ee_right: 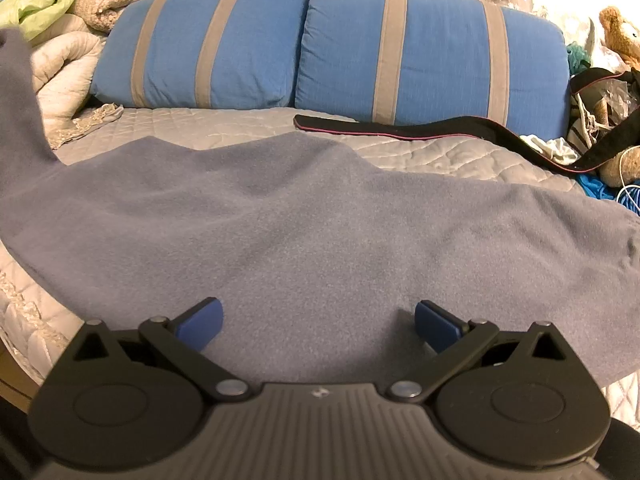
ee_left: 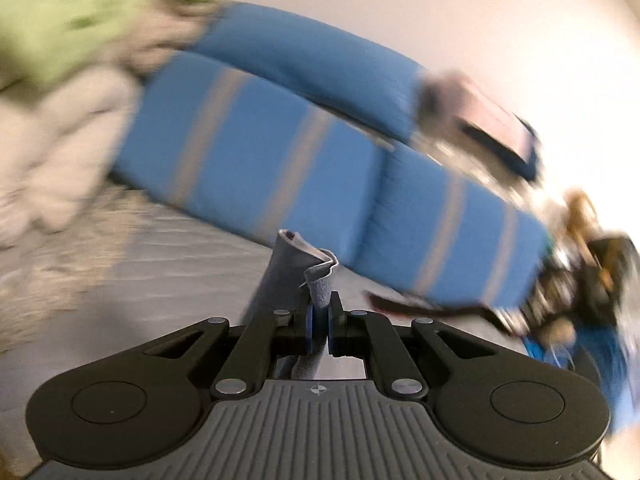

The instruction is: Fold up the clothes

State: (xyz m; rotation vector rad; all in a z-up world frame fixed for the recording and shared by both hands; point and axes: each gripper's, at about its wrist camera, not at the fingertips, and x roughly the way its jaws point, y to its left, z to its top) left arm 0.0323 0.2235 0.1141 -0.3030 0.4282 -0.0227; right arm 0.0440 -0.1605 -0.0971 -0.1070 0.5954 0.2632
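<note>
A grey-blue fleece garment [ee_right: 320, 220] lies spread across the quilted bed. Its left end rises off the bed at the frame's far left. My left gripper [ee_left: 319, 320] is shut on a bunched edge of that garment [ee_left: 296, 264] and holds it up in the air; the left wrist view is motion-blurred. My right gripper [ee_right: 318, 324] is open and empty, low over the near edge of the garment, with its blue pads [ee_right: 202, 322] wide apart.
Two blue pillows with grey stripes [ee_right: 320, 48] lean at the head of the bed. A black strap with a pink edge [ee_right: 420, 130] lies before them. Piled blankets and a green cloth [ee_right: 52, 8] sit at the left, clutter and a plush toy [ee_right: 618, 36] at the right.
</note>
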